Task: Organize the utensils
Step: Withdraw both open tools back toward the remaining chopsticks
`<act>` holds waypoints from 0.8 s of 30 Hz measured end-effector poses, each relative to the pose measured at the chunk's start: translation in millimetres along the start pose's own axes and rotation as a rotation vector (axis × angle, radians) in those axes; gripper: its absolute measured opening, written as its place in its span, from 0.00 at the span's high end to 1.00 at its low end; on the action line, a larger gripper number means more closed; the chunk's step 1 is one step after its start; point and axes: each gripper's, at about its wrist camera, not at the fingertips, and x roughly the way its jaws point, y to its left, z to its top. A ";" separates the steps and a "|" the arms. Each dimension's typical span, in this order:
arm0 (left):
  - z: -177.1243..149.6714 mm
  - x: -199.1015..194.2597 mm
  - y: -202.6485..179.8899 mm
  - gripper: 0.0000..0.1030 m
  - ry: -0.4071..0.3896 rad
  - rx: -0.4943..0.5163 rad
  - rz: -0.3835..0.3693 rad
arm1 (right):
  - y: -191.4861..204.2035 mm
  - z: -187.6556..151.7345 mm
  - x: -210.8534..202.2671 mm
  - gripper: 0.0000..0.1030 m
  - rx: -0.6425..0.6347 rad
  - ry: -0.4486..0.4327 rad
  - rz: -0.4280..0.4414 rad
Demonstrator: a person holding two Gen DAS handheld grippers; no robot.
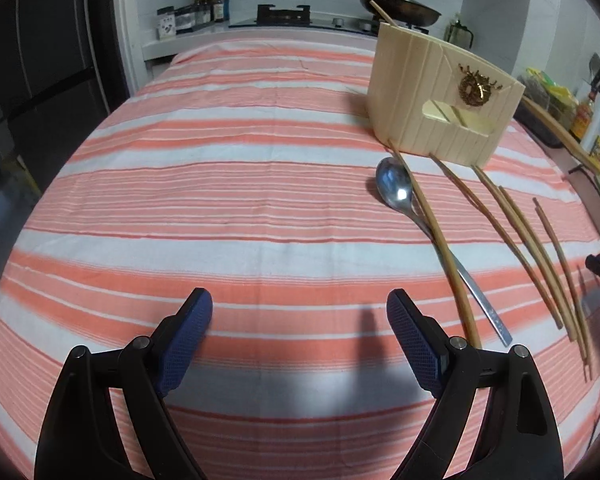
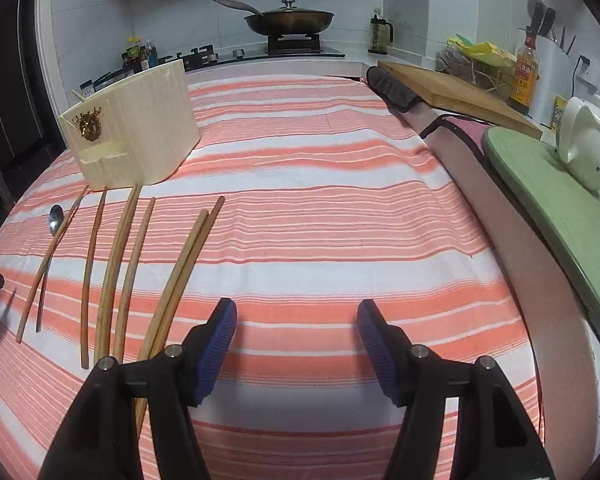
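Observation:
A cream utensil holder (image 1: pixel 440 96) with a gold ornament stands on the striped cloth; one chopstick (image 1: pixel 382 12) sticks out of it. In front of it lie a steel spoon (image 1: pixel 396 188) and several wooden chopsticks (image 1: pixel 512 236). My left gripper (image 1: pixel 299 312) is open and empty, above bare cloth left of the spoon. In the right wrist view the holder (image 2: pixel 140 124), spoon (image 2: pixel 54 218) and chopsticks (image 2: pixel 116 264) lie at the left. My right gripper (image 2: pixel 297 320) is open and empty, just right of the nearest chopstick pair (image 2: pixel 184 268).
The striped cloth (image 2: pixel 320 208) covers the table. A wooden cutting board (image 2: pixel 456 92), a green board (image 2: pixel 560 200) and a white teapot (image 2: pixel 586 146) sit at the right. A stove with a lidded pan (image 2: pixel 290 20) and bottles (image 1: pixel 210 4) stand behind.

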 end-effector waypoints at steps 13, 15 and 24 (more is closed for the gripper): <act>-0.4 19.7 -8.4 0.12 0.027 0.028 0.039 | 16.8 15.8 35.2 0.38 -0.088 0.040 -0.035; 0.3 20.4 -8.2 0.11 0.030 0.028 0.039 | 13.5 18.5 38.8 0.37 -0.073 0.044 -0.025; 1.3 23.5 -5.6 0.06 0.038 0.009 0.046 | 9.0 26.1 48.1 0.23 -0.056 0.056 -0.011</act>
